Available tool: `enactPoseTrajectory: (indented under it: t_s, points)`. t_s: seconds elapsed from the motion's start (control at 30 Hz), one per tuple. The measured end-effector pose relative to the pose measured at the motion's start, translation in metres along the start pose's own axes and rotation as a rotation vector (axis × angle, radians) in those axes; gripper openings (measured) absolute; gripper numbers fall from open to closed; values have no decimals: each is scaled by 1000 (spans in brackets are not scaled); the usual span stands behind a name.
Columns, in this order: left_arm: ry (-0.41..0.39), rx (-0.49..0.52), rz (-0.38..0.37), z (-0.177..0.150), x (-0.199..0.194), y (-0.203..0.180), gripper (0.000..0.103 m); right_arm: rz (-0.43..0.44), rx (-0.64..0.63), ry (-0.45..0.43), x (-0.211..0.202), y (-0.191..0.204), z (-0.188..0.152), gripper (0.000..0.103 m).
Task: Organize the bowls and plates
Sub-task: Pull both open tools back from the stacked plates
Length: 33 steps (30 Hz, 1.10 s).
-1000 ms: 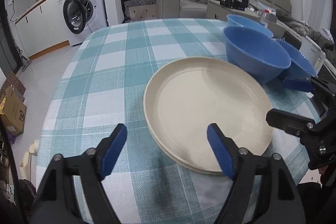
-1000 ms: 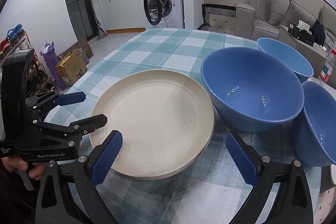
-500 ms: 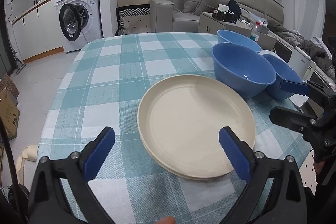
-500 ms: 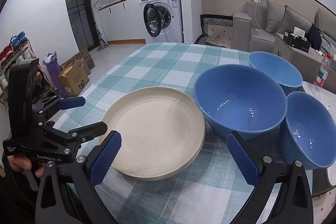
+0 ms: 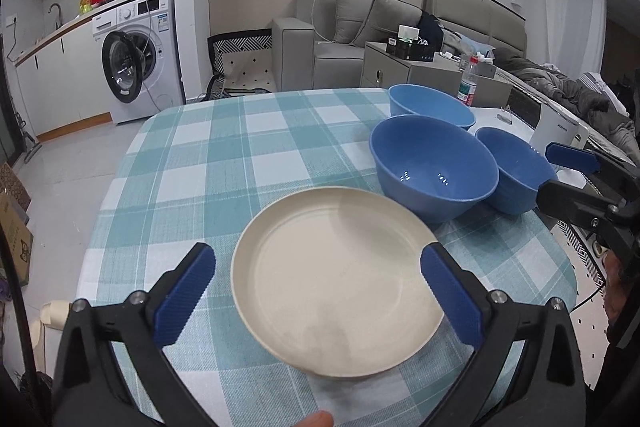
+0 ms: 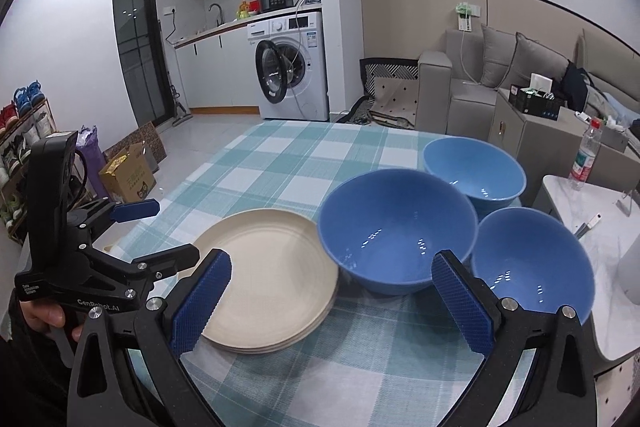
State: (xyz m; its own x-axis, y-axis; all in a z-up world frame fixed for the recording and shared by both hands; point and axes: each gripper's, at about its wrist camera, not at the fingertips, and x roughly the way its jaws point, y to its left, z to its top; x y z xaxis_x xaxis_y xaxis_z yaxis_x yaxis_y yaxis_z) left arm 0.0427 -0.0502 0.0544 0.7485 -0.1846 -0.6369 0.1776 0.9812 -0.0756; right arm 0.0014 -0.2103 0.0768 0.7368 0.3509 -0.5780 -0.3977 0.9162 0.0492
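Observation:
A stack of cream plates [image 5: 336,283] [image 6: 268,275] lies on the checked tablecloth [image 5: 192,163] near the table's front edge. Three blue bowls stand to its right: a large middle bowl [image 5: 434,171] [image 6: 396,231], a far bowl [image 5: 428,107] [image 6: 474,171] and a right bowl [image 5: 512,175] [image 6: 532,263]. My left gripper [image 5: 316,293] [image 6: 156,233] hovers above the plates; its jaws are opening wide and its pads touch nothing. My right gripper [image 6: 332,303] [image 5: 568,175] is open and empty, above the gap between the plates and the bowls.
A white side table [image 6: 600,227] butts against the right of the table, with a water bottle [image 6: 584,155] behind it. A washing machine [image 6: 292,67], a grey sofa [image 5: 352,39] and a cardboard box [image 6: 128,175] on the floor lie beyond the table.
Both grippers have risen and drawn back from the plates and bowls, so more of the table shows. The left gripper's jaws have spread wider. The plates and bowls have not moved.

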Motion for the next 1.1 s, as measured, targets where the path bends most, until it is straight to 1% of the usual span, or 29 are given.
enactPoseTrajectory:
  t_s: [0.33,0.57,0.8,1.1]
  points:
    - [-44,65,-16,32,0,-31,103,-65,27,-34,-26,-44,13,102]
    - [-65,96,-27,53,6,-48,103,-89,68,-53,-37,-75,19,102]
    - [-71,91,-37,71,17,-57,103,-115,82,-64,-42,-100,30,102]
    - [-60,75,-46,93,36,-63,103,-126,112,-68,-37,-127,44,102]
